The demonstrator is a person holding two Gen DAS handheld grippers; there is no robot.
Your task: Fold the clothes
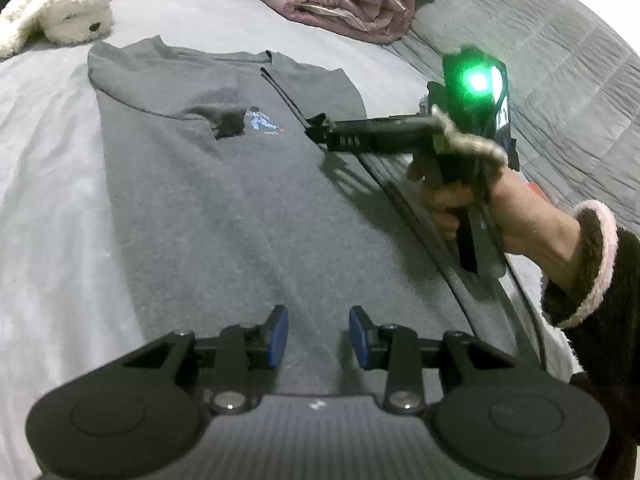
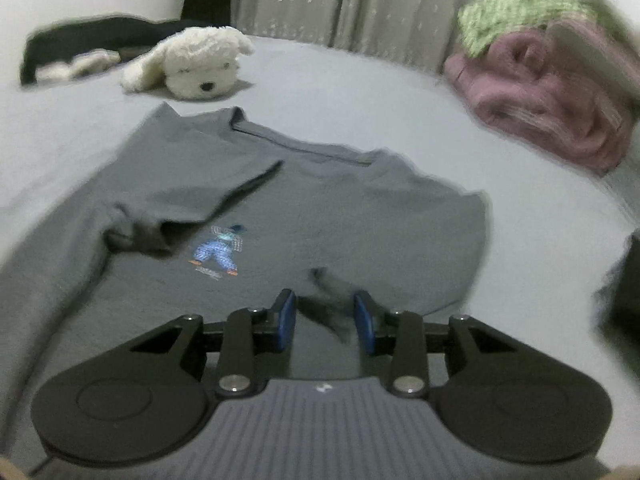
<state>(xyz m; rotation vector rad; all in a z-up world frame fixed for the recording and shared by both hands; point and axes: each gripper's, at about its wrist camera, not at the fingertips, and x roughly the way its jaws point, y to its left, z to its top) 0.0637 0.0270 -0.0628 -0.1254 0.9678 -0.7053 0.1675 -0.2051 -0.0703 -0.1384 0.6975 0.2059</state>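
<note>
Grey sweatshirt (image 1: pixel 224 184) lies flat on the pale bed sheet (image 1: pixel 52 184), front up w/ a small blue print (image 2: pixel 218 254) showing, so we've got it spread out ready for folding. One sleeve (image 2: pixel 192 208) is already laid across the chest, its cuff ending just beside the print; that reads to us as the first fold-in done.

We hold the left gripper (image 1: pixel 318 334) low over the hem end, jaws apart, nothing between the blue pads (image 1: pixel 280 336). Probably parked there to pin or catch the bottom edge next.

Right gripper (image 2: pixel 325 320) sits over the other sleeve side, jaws also apart, a dark bunch of fabric lying between the pads (image 2: pixel 286 320) but not pinched as far as we can tell. In the left view it reaches in from the side, approx. at chest height of the garment.

Long axis runs collar (image 1: pixel 218 56) to hem, collar pointing away from us toward the white plush dog (image 2: pixel 200 66) and the pink blanket (image 2: pixel 552 120) at the far side of the bed. Hem end is nearest the left gripper.
</note>
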